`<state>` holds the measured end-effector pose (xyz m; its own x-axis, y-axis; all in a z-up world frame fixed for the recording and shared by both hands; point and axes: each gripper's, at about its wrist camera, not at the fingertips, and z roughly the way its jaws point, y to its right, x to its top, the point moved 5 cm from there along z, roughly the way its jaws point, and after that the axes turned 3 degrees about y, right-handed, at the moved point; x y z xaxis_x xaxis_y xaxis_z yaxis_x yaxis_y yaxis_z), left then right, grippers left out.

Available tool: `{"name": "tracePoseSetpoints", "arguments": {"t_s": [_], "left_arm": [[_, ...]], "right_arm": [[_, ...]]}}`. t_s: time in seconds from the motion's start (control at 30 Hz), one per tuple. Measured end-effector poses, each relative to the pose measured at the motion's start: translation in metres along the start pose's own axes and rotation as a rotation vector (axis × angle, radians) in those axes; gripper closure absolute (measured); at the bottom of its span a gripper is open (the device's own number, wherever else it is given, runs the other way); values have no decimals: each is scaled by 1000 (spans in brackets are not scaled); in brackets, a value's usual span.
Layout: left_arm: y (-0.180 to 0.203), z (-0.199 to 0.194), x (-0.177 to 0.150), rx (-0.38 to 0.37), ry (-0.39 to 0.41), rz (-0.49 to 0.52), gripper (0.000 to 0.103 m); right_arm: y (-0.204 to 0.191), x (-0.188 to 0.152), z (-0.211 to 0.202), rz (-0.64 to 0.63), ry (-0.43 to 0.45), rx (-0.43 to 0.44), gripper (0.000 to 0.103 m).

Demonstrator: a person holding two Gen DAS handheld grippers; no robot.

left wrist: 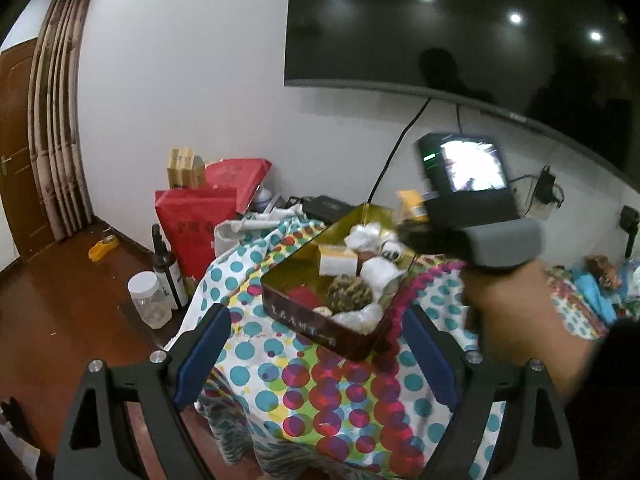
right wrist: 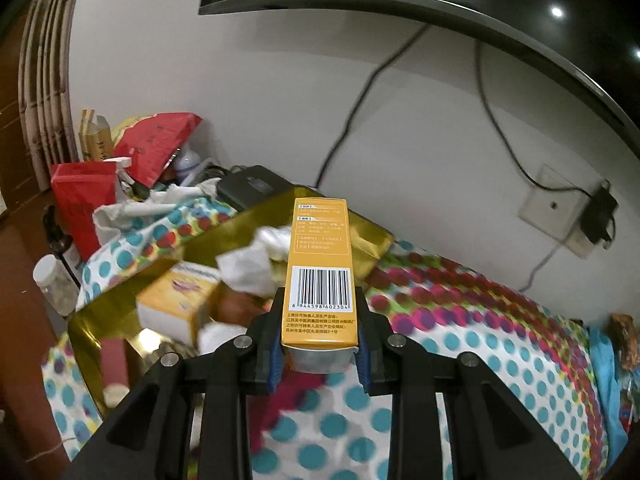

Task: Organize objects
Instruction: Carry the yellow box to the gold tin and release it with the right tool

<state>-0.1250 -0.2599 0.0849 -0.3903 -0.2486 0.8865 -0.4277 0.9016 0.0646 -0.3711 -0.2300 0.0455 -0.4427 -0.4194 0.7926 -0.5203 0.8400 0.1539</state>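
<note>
An open gold tin (left wrist: 294, 266) (right wrist: 132, 300) sits on a polka-dot cloth, holding a small yellow-and-white carton (left wrist: 337, 259) (right wrist: 176, 306), white tissue wads (right wrist: 250, 266) and a pine cone (left wrist: 350, 294). My right gripper (right wrist: 320, 320) is shut on a tall orange medicine box (right wrist: 320, 256) with a barcode, held over the tin's right part. In the left wrist view that orange box (left wrist: 410, 202) shows blurred above the tin's far corner, ahead of the hand on the right gripper's handle. My left gripper (left wrist: 316, 354) stands open, nothing between its fingers, in front of the tin.
The polka-dot cloth (left wrist: 332, 396) covers the table. To the left stand red bags (left wrist: 196, 224), a dark bottle (left wrist: 166, 264) and a plastic jar (left wrist: 149, 300) on the wooden floor. A black device (right wrist: 256, 184) lies behind the tin. A wall-mounted TV (left wrist: 460, 28) and cables hang above.
</note>
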Motion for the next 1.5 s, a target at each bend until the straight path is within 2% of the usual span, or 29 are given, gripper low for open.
{"name": "tracePoseSetpoints", "arguments": {"t_s": [0.3,0.67,0.7,0.77,0.8,0.83,0.93,1.17,1.3,1.33,1.37,1.4,1.5], "left_arm": [[-6,-17,16,-21,24,-34,13],[-3,-10,11,-16,3,-22,13],[-3,-10,11,-18,2,-22,13],[-2,-11,11,-18,5,-21,13],[-2,-12,12,-17,8,-22,13],[-2,-13,13,-18,13,-25,13],[0,-15,12,-20,13,-22,13],[7,-31,16,-32,42,-18,13],[5,-38,17,-31,55,-35,13],[3,-38,17,-27,60,-42,11],[2,-38,17,-25,57,-42,3],[1,-39,17,-27,56,-43,0],[0,-44,17,-17,64,-31,0]], "right_arm": [[-30,17,37,-21,-41,-14,77],[-19,18,75,58,-100,-20,74],[-17,18,76,68,-105,-19,72],[-14,22,75,78,-86,-33,56],[-13,25,73,79,-78,-43,35],[-12,28,68,77,-64,-51,25],[-9,41,47,53,5,-73,22],[5,44,12,83,30,-56,19],[14,30,-16,104,41,-51,10],[16,23,-26,123,39,-49,8],[18,18,-32,140,42,-38,8],[20,11,-41,158,44,-27,7],[26,-12,-67,187,60,-22,5]]}}
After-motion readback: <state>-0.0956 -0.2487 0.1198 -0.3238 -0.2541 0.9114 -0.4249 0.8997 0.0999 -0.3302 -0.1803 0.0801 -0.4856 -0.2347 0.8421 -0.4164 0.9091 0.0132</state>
